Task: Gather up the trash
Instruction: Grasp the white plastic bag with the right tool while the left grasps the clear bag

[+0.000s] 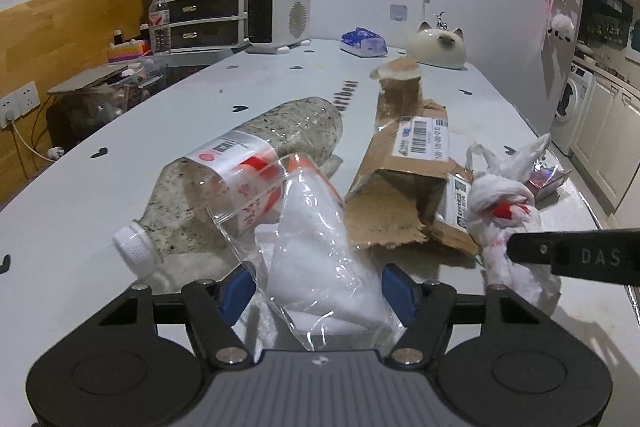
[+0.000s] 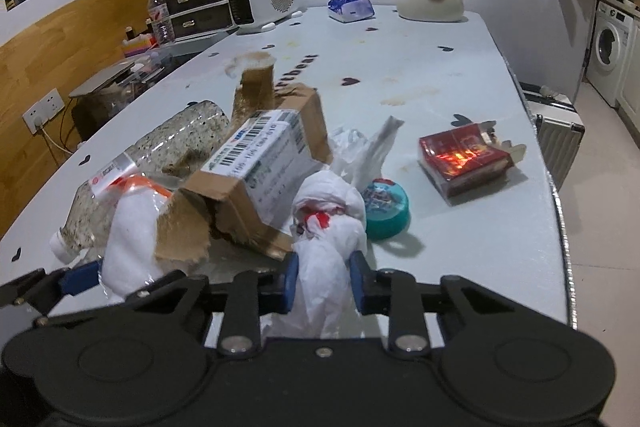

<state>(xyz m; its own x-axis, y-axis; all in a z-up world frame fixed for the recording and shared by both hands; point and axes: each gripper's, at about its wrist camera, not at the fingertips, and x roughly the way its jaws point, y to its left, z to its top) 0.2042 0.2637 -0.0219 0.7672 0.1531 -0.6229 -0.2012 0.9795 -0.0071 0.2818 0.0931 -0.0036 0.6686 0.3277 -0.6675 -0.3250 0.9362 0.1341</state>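
One bottle [image 1: 240, 179], one torn box [image 1: 404, 171]. Right gripper [image 2: 322, 277] pinches the knotted bag [image 2: 328, 223]. Left gripper [image 1: 316, 291] half open around a clear packet [image 1: 320, 247], contact unclear.

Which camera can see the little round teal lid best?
The right wrist view. There the teal lid lies in plain sight on the table, beside the knotted white bag. In the left wrist view I cannot make it out.
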